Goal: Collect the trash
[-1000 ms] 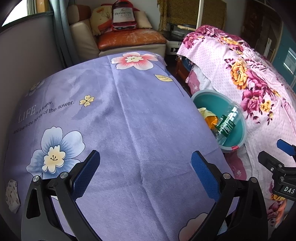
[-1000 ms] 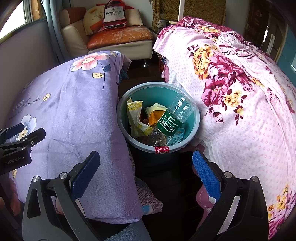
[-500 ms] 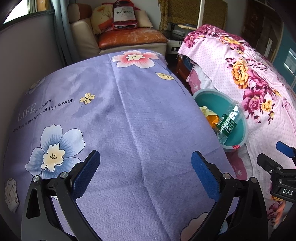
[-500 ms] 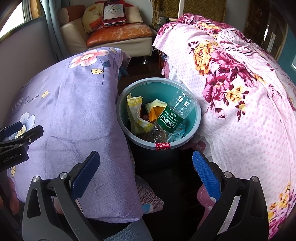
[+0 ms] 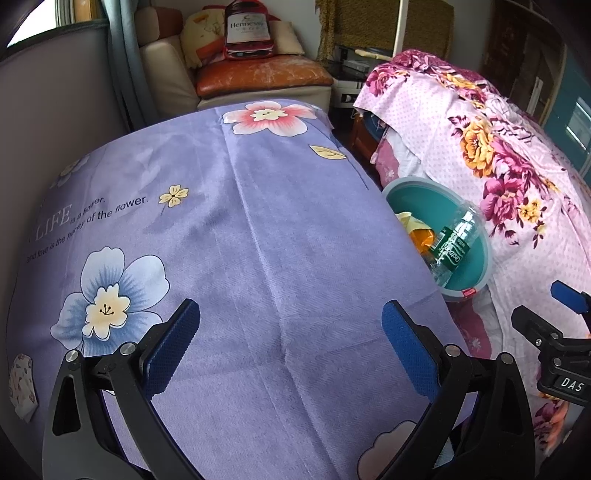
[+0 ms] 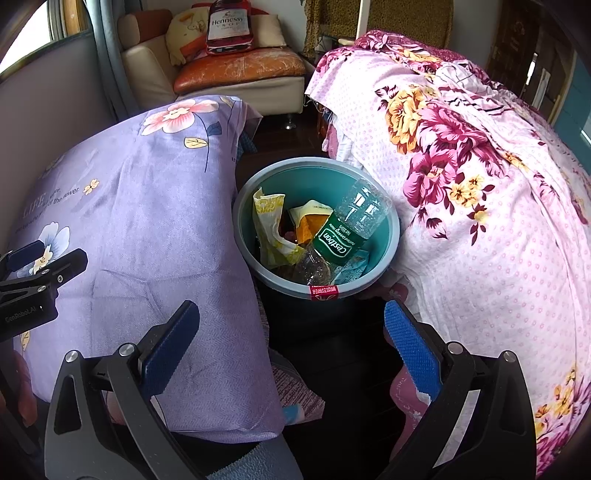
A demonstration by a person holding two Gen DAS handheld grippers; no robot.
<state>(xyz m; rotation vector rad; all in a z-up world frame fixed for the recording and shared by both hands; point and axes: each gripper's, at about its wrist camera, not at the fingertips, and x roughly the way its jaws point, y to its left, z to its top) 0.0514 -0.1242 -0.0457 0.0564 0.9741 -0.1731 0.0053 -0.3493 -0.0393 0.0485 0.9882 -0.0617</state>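
Observation:
A teal bin (image 6: 384,251) stands on the dark floor between two beds. Inside it lie a clear plastic bottle with a green label (image 6: 341,236), a yellow wrapper (image 6: 269,229) and an orange wrapper (image 6: 308,223). My right gripper (image 6: 291,341) hangs open and empty just in front of the bin. My left gripper (image 5: 290,345) is open and empty over the purple floral bedsheet (image 5: 229,229), with the bin (image 5: 476,266) off to its right. The bottle (image 5: 452,245) shows there too.
A pink floral bed (image 6: 480,206) rises to the right of the bin, the purple bed (image 6: 140,221) to its left. A cream armchair with an orange cushion (image 6: 236,70) and a bottle-print pillow (image 6: 225,26) stands at the back. A folded cloth (image 6: 295,395) lies on the floor.
Both grippers drifted slightly; the bin sits a little higher in the right wrist view and lower right in the left wrist view. Jaws stayed open.

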